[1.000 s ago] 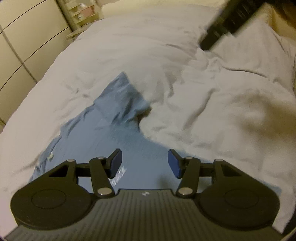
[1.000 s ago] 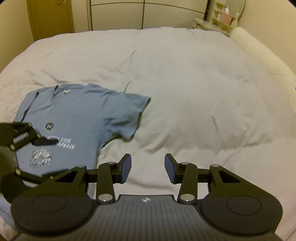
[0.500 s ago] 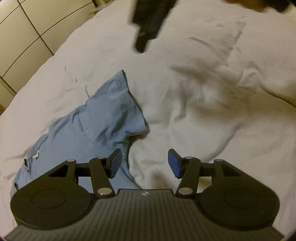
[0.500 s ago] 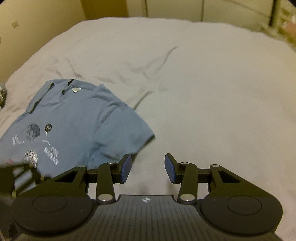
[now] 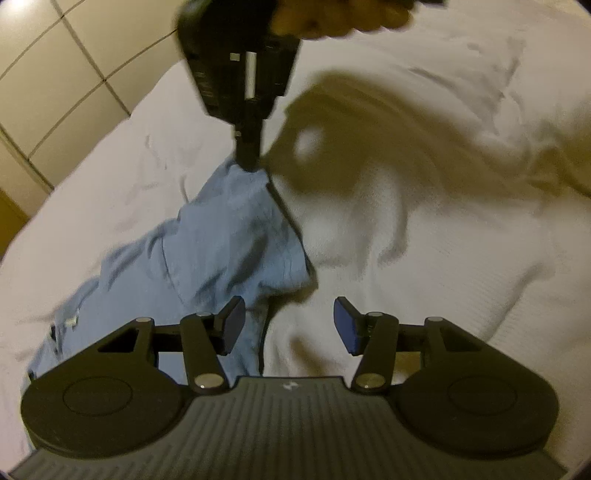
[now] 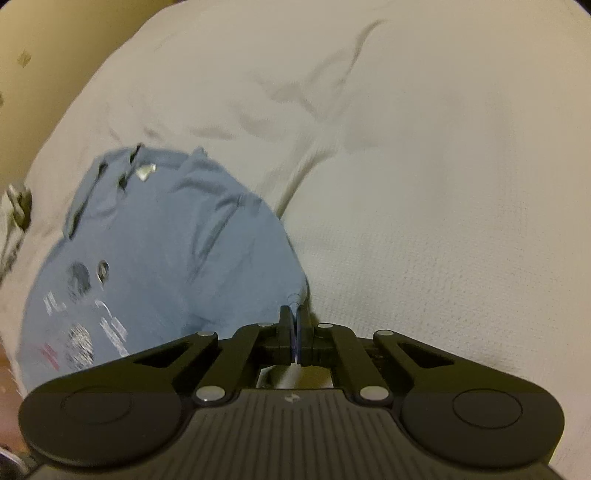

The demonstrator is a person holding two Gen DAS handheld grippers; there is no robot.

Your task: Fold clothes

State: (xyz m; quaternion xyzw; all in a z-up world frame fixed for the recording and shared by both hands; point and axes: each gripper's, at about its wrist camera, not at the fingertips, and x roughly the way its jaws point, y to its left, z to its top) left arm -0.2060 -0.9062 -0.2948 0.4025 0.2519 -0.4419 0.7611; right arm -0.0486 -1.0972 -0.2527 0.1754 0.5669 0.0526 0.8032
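Observation:
A light blue T-shirt [image 6: 155, 251] with a grey and white print lies face up on the white bedcover [image 6: 424, 166]. My right gripper [image 6: 294, 314] is shut on the tip of the shirt's sleeve, a thin fold of blue cloth pinched between its pads. In the left wrist view the same sleeve [image 5: 236, 229] is drawn up to a point under the right gripper [image 5: 248, 162], which comes down from the top, held by a hand [image 5: 332, 18]. My left gripper [image 5: 289, 325] is open just above the shirt's side edge, with nothing between its fingers.
Wrinkled white bedcover [image 5: 424, 221] spreads around the shirt on all sides. Cream cabinet doors [image 5: 48, 74] stand beyond the bed's far left edge. A beige wall [image 6: 40, 55] lies past the bed in the right wrist view.
My right gripper came down onto the sleeve tip and shut on it. The sleeve now rises to a peak. My left gripper shifted right along the shirt's edge, staying open.

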